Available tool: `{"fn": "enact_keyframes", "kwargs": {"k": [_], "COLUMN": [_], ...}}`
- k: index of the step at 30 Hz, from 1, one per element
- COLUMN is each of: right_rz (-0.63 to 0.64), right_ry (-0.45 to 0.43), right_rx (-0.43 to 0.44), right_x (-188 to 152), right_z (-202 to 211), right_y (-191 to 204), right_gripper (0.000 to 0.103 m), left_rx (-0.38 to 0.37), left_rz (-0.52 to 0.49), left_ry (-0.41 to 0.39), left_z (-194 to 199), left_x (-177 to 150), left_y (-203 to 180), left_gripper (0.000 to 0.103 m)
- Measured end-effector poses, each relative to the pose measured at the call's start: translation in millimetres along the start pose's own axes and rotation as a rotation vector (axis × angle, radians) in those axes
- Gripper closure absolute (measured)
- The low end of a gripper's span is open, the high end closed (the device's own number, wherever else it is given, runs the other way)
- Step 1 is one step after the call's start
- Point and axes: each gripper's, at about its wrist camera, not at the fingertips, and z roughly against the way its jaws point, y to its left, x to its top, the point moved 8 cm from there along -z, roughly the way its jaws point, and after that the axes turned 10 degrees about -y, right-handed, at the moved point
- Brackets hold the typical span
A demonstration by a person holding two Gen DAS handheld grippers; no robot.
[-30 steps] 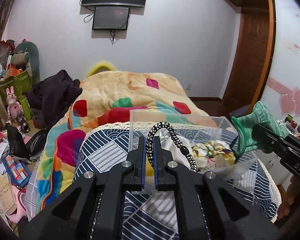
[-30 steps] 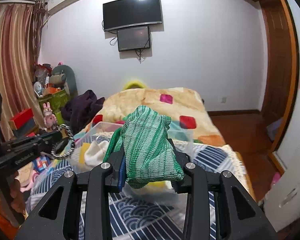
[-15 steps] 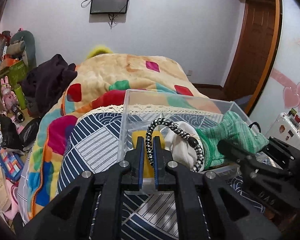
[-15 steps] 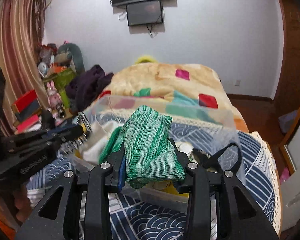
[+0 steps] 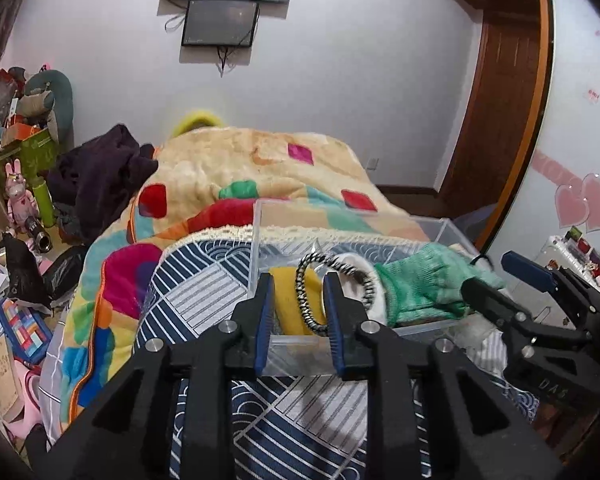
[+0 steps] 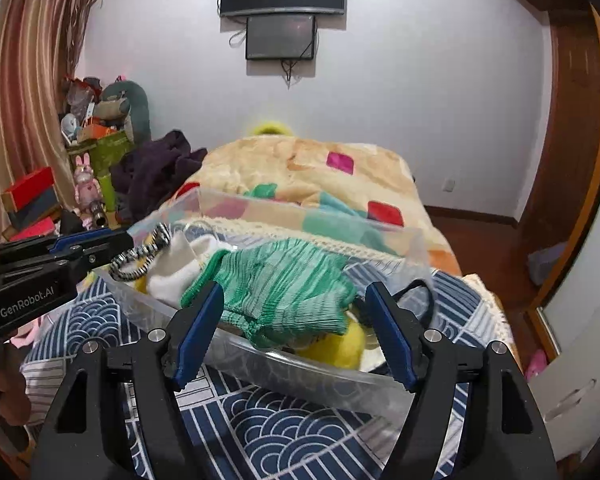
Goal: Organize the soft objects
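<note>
A clear plastic bin [image 5: 448, 226] [image 6: 312, 372] stands on the blue patterned cover of the bed. My left gripper [image 5: 299, 300] is open over the bin's near wall; the black-and-white braided band [image 5: 306, 308] lies loose between its fingers on a yellow item [image 5: 284, 292]. My right gripper [image 6: 290, 312] is open over the bin; the green knit cloth [image 6: 284, 284] [image 5: 416, 280] lies released in the bin on white cloth [image 6: 172, 268] and a yellow soft item [image 6: 336, 350].
A colourful blanket [image 5: 236, 168] covers the bed beyond the bin. A dark purple garment [image 5: 96, 172] lies at the bed's left side. Clutter and toys [image 5: 16, 200] fill the floor left. A wooden door [image 6: 572, 128] is right. A white drawer unit [image 6: 580, 380] stands right.
Both grippers have opened. The green cloth dropped from my right gripper into the bin, and the braided band was let go by my left gripper over the bin.
</note>
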Motion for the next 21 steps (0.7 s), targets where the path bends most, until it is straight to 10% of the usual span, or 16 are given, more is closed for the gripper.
{"fn": "enact_keyframes", "kwargs": {"k": [11,21], "right_rz": [-0.057,-0.09], "right_ry": [-0.189,-0.285], "right_rx": [0.019,0.041], "right_x": [48.4,64.0], "right_z": [63.8,101.0], "right_y": [-11.6,-11.7], "right_gripper": [0.033,0.012], "left_rx": [-0.065,-0.069], "left_rz": [-0.051,-0.073], "left_ry": [-0.183,-0.297], "left_z": [73.6,127.1], "left_x": [40.8,55.7], "left_y": [-31.7,-43.2], "left_gripper": [0.078,0.026]}}
